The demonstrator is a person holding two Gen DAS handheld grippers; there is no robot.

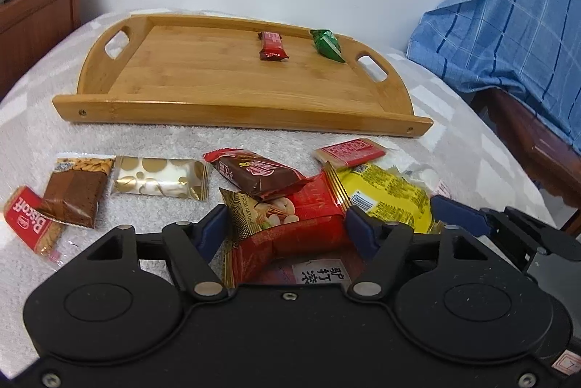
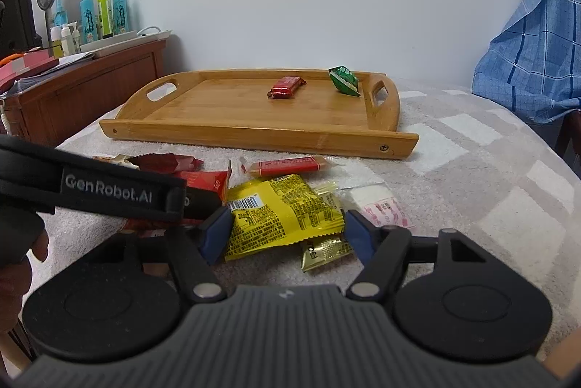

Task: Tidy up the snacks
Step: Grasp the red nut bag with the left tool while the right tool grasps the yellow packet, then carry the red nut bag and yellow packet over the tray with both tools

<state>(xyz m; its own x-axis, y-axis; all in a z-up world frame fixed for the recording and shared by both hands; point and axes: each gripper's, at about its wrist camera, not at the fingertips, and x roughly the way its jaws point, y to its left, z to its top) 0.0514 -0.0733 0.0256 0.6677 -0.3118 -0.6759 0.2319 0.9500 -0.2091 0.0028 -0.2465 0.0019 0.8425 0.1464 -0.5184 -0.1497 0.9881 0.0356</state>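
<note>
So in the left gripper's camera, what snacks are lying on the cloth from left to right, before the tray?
Red Biscoff pack → brown biscuit pack → gold-dotted white candy → brown chocolate bar → flat red wafer pack.

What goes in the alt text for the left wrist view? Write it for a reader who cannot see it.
The left gripper pinches a red nut packet on a grey towel-covered surface, among scattered wrapped snacks. Behind them sits a wooden tray holding a red candy bar and a green packet.
</note>
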